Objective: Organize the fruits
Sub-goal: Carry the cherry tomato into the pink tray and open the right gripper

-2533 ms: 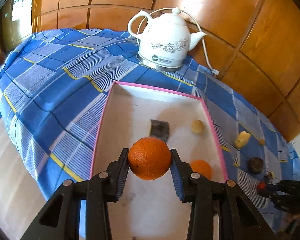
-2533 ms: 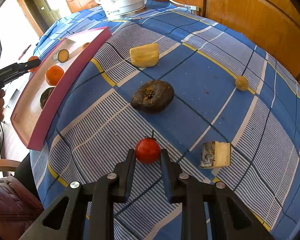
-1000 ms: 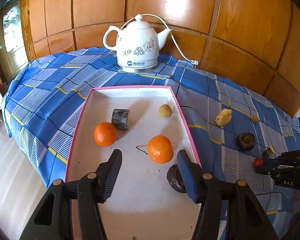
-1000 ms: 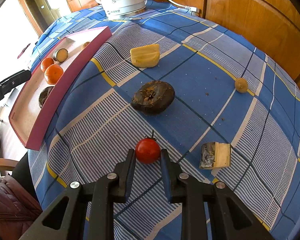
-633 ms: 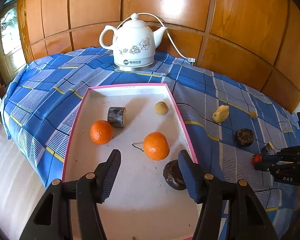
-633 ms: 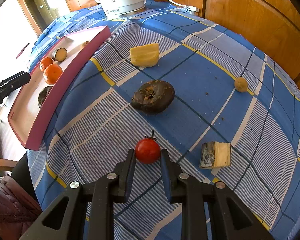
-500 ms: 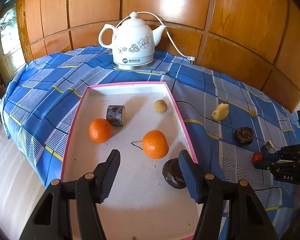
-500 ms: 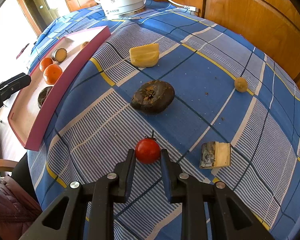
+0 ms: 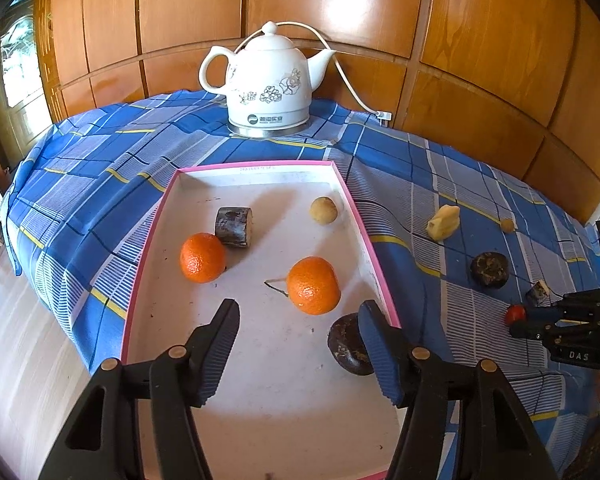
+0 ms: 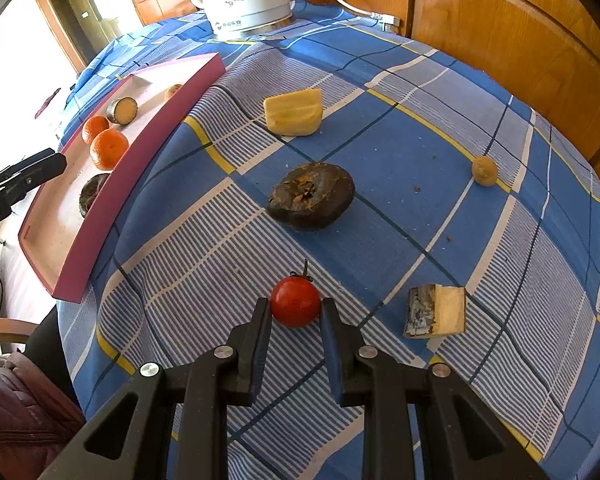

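Fingers [image 10: 263,334] of the right gripper [image 10: 295,308] are clamped on either side of a small red cherry tomato [image 10: 295,306] with a dark stem, which sits low over the blue checked tablecloth [image 10: 400,148] covering the table. Just to its right lies a cut chunk with a grey rind and pale face [image 10: 436,311], and beyond it a dark brown, wrinkled round fruit [image 10: 311,195]; farther back are a pale yellow wedge [image 10: 293,111] and, well apart to the right, a small tan ball-shaped fruit [image 10: 484,170]. Over on the left, the left gripper [image 9: 296,330] hovers above the pink-rimmed white tray [image 9: 348,196] with its fingers [image 9: 220,340] spread wide and nothing between them. Inside the tray I can see two oranges, one left [image 9: 202,257] and one nearer the middle [image 9: 313,285], a dark cut cylinder [image 9: 233,226] touching the left orange, a small tan round fruit [image 9: 323,210] near the right wall, and a dark brown fruit [image 9: 346,344] partly hidden behind the right finger. A white ceramic electric kettle [image 9: 267,84] stands behind the tray against the wooden wall panels [image 9: 380,8].
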The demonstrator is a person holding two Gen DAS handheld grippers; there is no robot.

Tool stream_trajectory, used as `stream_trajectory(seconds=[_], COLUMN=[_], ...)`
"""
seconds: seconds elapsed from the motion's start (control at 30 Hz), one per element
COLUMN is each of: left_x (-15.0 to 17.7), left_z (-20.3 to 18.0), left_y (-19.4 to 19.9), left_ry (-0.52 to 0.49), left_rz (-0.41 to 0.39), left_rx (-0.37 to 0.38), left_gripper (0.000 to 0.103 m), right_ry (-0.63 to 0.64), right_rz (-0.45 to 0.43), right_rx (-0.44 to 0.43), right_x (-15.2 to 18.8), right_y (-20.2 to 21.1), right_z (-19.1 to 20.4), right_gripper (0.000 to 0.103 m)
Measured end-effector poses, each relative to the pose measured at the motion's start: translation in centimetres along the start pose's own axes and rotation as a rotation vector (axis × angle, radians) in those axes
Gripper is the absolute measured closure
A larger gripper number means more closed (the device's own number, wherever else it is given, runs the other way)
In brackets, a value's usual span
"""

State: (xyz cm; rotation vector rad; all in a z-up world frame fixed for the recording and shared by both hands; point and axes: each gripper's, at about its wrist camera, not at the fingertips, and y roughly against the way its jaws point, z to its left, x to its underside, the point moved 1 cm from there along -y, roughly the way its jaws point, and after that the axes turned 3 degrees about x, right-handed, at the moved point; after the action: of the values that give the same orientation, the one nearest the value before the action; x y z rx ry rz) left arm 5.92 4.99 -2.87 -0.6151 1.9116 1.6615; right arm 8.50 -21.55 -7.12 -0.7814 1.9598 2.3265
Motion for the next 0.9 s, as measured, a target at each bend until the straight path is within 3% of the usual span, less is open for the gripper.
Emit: stream_trajectory(seconds=[0.4, 0.63, 0.83, 0.9], left_x=[0.1, 0.1, 0.8, 0.9], left_z=[0.9, 1.5, 2.6, 3.0], left_y=[1.1, 0.9, 0.6, 0.6], left_ry=[0.022, 0.030, 0.052, 0.055], left_rz=[-0.055, -0.045, -0.024, -0.023], left_rx=[-0.072, -0.088, -0.074, -0.088], left_gripper=[0.023, 0.022, 0.022, 0.017], right_ry=[-0.005, 0.002, 0.016, 0.027], right_rz=[-0.004, -0.029, -0.095, -0.110], right_rx=[-0.004, 0.035, -0.026, -0.050], right_x=[0.0, -0.2, -2.0, -2.7], right_y=[-0.1, 0.6, 2.1, 2.2], right_z=[0.3, 0.9, 3.7, 4.9], right_gripper=[0.078, 0.078, 0.078, 0.078])
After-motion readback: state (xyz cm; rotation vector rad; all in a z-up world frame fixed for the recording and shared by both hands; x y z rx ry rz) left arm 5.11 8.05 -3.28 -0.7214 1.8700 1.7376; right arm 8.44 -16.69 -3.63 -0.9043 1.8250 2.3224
